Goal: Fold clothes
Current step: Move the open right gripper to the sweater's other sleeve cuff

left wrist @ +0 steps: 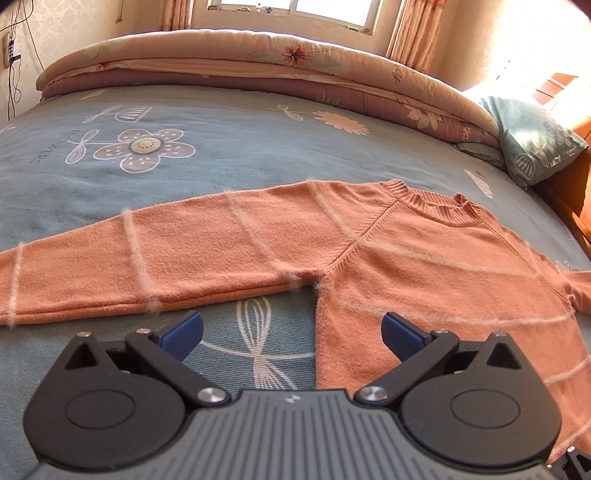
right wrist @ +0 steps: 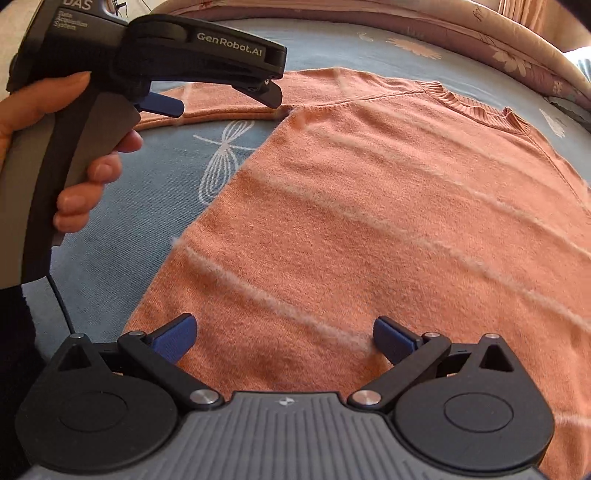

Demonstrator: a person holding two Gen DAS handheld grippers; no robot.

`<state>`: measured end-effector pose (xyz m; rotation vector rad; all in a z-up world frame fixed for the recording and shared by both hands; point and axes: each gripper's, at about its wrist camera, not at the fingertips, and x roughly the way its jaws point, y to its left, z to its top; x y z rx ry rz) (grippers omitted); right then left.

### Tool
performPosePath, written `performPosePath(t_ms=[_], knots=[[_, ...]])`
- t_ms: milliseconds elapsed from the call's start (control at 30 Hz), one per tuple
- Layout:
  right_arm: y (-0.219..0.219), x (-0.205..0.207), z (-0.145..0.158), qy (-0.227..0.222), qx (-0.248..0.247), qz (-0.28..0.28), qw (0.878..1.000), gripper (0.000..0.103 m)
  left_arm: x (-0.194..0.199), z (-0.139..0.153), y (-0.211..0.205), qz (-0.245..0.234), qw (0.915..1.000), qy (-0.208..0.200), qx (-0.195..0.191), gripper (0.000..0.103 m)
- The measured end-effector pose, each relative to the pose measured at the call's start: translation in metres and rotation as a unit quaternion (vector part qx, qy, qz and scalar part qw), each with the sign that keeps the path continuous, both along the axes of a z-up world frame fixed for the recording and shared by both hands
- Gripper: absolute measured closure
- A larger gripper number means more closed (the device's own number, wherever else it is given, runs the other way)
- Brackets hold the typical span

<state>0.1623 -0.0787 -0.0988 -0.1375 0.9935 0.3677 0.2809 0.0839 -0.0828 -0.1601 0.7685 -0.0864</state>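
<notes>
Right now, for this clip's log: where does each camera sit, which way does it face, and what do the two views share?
Left wrist: sits on the left gripper, jaws open, low over the bedsheet, facing the sweater's sleeve, the folded quilt and the window; no hand shows.
Right wrist: sits on the right gripper, jaws open, over the sweater near its hem; the person's left hand shows.
Shared: sweater, its ribbed collar, bedsheet.
</notes>
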Motion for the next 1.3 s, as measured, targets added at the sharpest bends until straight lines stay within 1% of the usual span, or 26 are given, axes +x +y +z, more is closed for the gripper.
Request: performPosePath(t_ms=[100, 233, 300, 400, 500, 567, 633, 800, 867, 933, 1000, 1067, 1233, 1300], knots=[[-0.025, -0.003, 0.012, -0.02, 0.003, -0.04, 0.999, 0.0, -0.003, 0.002, -0.011, -0.016, 0.9999, -0.003, 0.001, 0.001], [-0.067, 0.008, 0.018, -0.033, 0.005, -0.108, 0.994, 0.0, -0.007, 0.005, -0.032, -0.048, 0.9988, -0.005, -0.009, 0.001], [-0.085, 0.01, 0.017, -0.028, 0.014, -0.133, 0.991, 0.0, -0.008, 0.005, -0.045, -0.066, 0.9977, -0.006, -0.012, 0.001], [-0.117, 0.015, 0.005, -0.001, 0.048, -0.173, 0.984, 0.0, -0.01, 0.004, -0.066, -0.094, 0.9956, -0.008, -0.006, 0.001], [-0.133, 0.013, -0.008, 0.014, 0.047, -0.199, 0.979, 0.0, -0.011, -0.001, -0.087, -0.116, 0.9932, -0.003, 0.011, 0.001], [-0.139, 0.008, -0.016, 0.018, 0.04, -0.203, 0.978, 0.0, -0.012, -0.007, -0.099, -0.128, 0.9915, 0.004, 0.022, 0.001], [-0.143, 0.001, -0.02, 0.014, 0.037, -0.194, 0.98, 0.0, -0.012, -0.012, -0.11, -0.139, 0.9898, 0.009, 0.031, 0.001], [-0.148, -0.016, -0.024, -0.002, 0.032, -0.177, 0.984, 0.0, -0.01, -0.026, -0.125, -0.159, 0.9864, 0.03, 0.03, 0.001], [-0.148, -0.022, -0.026, -0.013, 0.031, -0.171, 0.985, 0.0, -0.008, -0.031, -0.129, -0.159, 0.9861, 0.039, 0.029, 0.001], [-0.145, -0.025, -0.027, -0.02, 0.02, -0.17, 0.985, 0.0, -0.006, -0.035, -0.132, -0.156, 0.9862, 0.044, 0.032, 0.001], [-0.141, -0.026, -0.029, -0.026, 0.005, -0.166, 0.986, 0.0, -0.005, -0.037, -0.136, -0.156, 0.9861, 0.044, 0.037, 0.001], [-0.139, -0.029, -0.029, -0.033, 0.002, -0.165, 0.986, 0.0, -0.004, -0.039, -0.139, -0.155, 0.9861, 0.044, 0.041, 0.001], [-0.144, -0.033, -0.027, -0.039, 0.007, -0.144, 0.989, 0.0, -0.005, -0.045, -0.144, -0.158, 0.9852, 0.029, 0.06, 0.0], [-0.152, -0.038, -0.021, -0.044, 0.029, -0.147, 0.988, 0.0, -0.005, -0.047, -0.145, -0.158, 0.9849, 0.023, 0.066, 0.0]])
